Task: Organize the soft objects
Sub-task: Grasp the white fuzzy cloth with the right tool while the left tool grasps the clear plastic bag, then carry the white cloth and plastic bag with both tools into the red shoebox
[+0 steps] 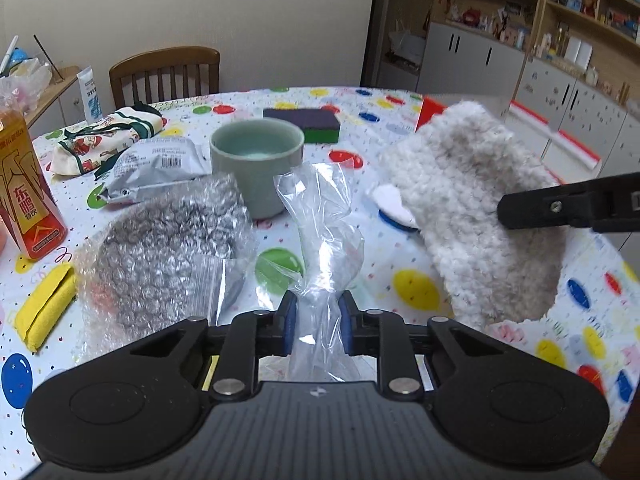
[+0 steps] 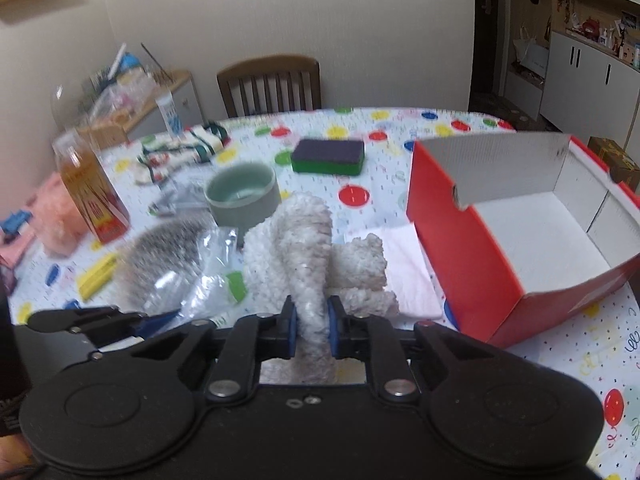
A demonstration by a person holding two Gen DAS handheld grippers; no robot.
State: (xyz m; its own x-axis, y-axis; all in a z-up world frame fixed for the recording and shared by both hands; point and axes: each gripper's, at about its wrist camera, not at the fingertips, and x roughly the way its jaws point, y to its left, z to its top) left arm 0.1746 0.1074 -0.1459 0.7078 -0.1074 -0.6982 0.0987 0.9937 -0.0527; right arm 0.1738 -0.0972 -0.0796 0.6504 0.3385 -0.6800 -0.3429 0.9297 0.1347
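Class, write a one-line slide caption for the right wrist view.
Right gripper pinches a fluffy cream cloth above the balloon-print table, beside an open red box.

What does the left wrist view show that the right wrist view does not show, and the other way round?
Only the left wrist view shows the left gripper shut on the clear plastic bag.

Only the right wrist view shows the inside of the red box, white and with nothing visible in it, and the right gripper pinching the fluffy white cloth.

Both show the cloth, the green cup, the purple and green sponge and the orange drink bottle.
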